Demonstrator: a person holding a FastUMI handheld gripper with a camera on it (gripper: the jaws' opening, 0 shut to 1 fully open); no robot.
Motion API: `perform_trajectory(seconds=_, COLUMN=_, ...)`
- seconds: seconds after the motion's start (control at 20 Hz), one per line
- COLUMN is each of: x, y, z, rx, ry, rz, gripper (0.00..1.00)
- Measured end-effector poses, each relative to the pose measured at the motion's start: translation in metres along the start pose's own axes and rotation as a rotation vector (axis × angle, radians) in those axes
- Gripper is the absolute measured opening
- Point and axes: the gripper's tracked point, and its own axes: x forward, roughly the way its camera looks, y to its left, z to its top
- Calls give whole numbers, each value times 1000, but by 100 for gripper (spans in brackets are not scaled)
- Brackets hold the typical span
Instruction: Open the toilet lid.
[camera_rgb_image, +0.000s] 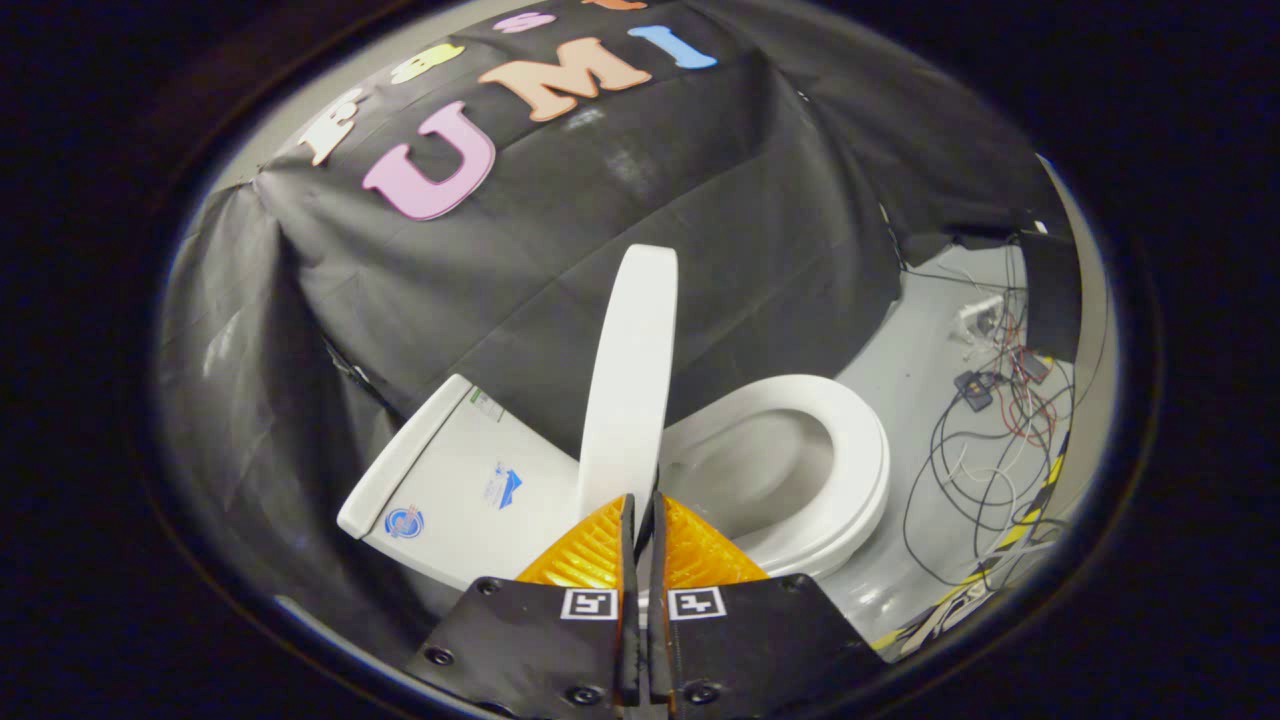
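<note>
Black cloth hangs as the wall behind everything, with pale grey floor showing beside it. Against that cloth stands a glossy white ceramic toilet; I take its oval white seat ring as my landmark.

At the hinge end of the seat ring, a smooth white plastic toilet lid stands raised. I see it nearly edge-on, as a narrow rounded slab, its long axis running away from my fingertips toward the cloth wall and its free rounded end pointing up and away. The seat ring itself lies flat on the bowl, whose open hollow shows inside it.

On the far side of the lid from the seat ring sits the boxy white cistern, its flat top tilted in my view and carrying a few small stickers.

My gripper has its two fingers drawn almost together, only a thin slit between them. The lid's near edge sits right at that slit; I cannot tell whether I am pinching it.

Beyond the seat ring, well apart from it, a tangle of black, red and white cables lies on the floor, with a striped yellow-and-black tape strip near it.
</note>
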Motion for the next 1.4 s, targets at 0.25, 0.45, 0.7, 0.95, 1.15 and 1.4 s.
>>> perform_trajectory(seconds=0.25, x=-1, y=36, z=7, rx=-73, ry=-28, rz=49, gripper=4)
perform_trajectory(seconds=0.45, x=-1, y=72, z=8, rx=-126, ry=-49, rz=107, gripper=4)
perform_trajectory(seconds=0.7, x=1, y=113, z=6, rx=-174, ry=-59, rz=185, gripper=4)
perform_trajectory(seconds=0.95, x=6, y=148, z=-2, rx=-224, ry=-45, rz=256, gripper=5)
perform_trajectory(seconds=1.15, x=9, y=171, z=-11, rx=-238, ry=-33, rz=305, gripper=5)
perform_trajectory(seconds=1.4, x=14, y=194, z=-21, rx=-244, ry=-16, rz=360, gripper=4)
